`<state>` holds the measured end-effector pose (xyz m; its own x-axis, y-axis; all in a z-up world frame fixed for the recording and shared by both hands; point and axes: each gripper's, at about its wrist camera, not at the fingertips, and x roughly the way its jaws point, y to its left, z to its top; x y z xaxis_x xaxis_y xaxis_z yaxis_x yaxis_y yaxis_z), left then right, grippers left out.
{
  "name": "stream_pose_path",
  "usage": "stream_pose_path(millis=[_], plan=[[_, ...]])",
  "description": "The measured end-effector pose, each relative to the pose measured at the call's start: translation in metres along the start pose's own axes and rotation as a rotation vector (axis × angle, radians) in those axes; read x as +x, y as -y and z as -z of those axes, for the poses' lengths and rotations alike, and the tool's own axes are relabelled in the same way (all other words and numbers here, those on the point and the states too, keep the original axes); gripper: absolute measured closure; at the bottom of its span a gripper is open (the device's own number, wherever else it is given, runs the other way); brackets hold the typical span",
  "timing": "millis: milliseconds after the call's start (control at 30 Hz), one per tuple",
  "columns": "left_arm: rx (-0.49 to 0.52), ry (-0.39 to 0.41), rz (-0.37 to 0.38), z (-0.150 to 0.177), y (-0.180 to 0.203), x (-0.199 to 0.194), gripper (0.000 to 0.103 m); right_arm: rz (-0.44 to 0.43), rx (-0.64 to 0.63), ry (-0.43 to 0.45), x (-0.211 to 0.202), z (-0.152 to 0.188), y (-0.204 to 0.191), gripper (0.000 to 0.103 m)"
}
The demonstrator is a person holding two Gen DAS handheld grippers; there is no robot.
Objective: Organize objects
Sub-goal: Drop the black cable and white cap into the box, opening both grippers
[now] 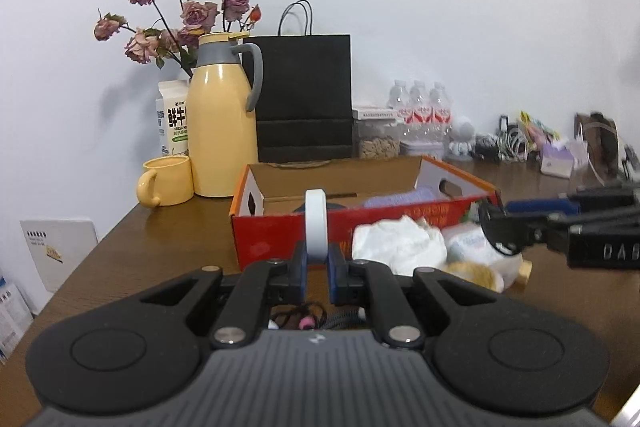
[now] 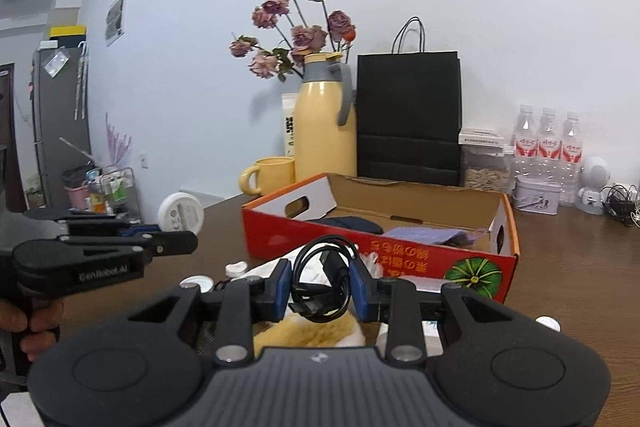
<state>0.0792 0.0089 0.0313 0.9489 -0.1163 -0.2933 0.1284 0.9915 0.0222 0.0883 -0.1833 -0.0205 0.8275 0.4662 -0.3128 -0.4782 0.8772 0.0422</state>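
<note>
The brown wooden surface (image 1: 168,239) runs from the near foreground to the white wall, its left edge visible in the left wrist view with a drop beyond it. Mid-surface sits the red cardboard box (image 2: 380,251), open-topped, with a purple cloth (image 2: 424,235) and a dark item (image 2: 352,223) inside; bare wood lies to its right in the right wrist view. Behind it against the wall stand a black paper bag (image 1: 304,95), a yellow thermos jug (image 1: 222,115) with dried roses (image 1: 188,11) behind it, a yellow mug (image 1: 166,181), and three water bottles (image 2: 548,143). Only the right wrist view shows the grey fridge (image 2: 60,115) and a small cart (image 2: 116,191) far left, off the surface; only the left wrist view shows the clutter of cables (image 1: 516,143) along the far right.

Just near of the box lies a pile: crumpled white cloth (image 1: 400,243) and something furry and tan (image 2: 312,335).

The left hand-held gripper (image 1: 317,269) is clenched on a white tape roll (image 1: 316,223), held upright on edge, in front of the box's near wall. The right hand-held gripper (image 2: 320,291) grasps a coiled black cable (image 2: 320,283) above the pile, close to the box's near wall. Small white caps (image 2: 236,269) lie near left.
</note>
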Motion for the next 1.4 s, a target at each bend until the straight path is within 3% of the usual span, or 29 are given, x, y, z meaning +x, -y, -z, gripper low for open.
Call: stream_pose_path(millis=[400,867,1033,1267,1300,1367,1400], plan=[[-0.083,0.071,0.008,-0.049,-0.003,0.051,0.093,0.075,0.004,0.056,0.040,-0.031,0.021,0.073],[-0.125,0.036,-0.026,-0.088,-0.002,0.157,0.093,0.211,0.028,0.064,0.127,-0.067,0.066,0.073],[-0.129,-0.002,-0.047,-0.079,-0.003,0.190,0.093,0.249,0.072,0.032,0.158,-0.060,0.084,0.073],[-0.121,-0.029,-0.044,-0.067,-0.004,0.195,0.092,0.255,0.086,-0.019,0.169,-0.047,0.093,0.073],[-0.119,-0.024,-0.045,-0.067,-0.003,0.193,0.091,0.250,0.091,-0.017,0.168,-0.047,0.093,0.072],[-0.109,-0.017,-0.050,-0.066,-0.001,0.191,0.079,0.254,0.086,-0.014,0.166,-0.047,0.091,0.070],[-0.109,-0.010,-0.051,-0.066,-0.001,0.189,0.057,0.252,0.086,-0.015,0.166,-0.046,0.090,0.069]])
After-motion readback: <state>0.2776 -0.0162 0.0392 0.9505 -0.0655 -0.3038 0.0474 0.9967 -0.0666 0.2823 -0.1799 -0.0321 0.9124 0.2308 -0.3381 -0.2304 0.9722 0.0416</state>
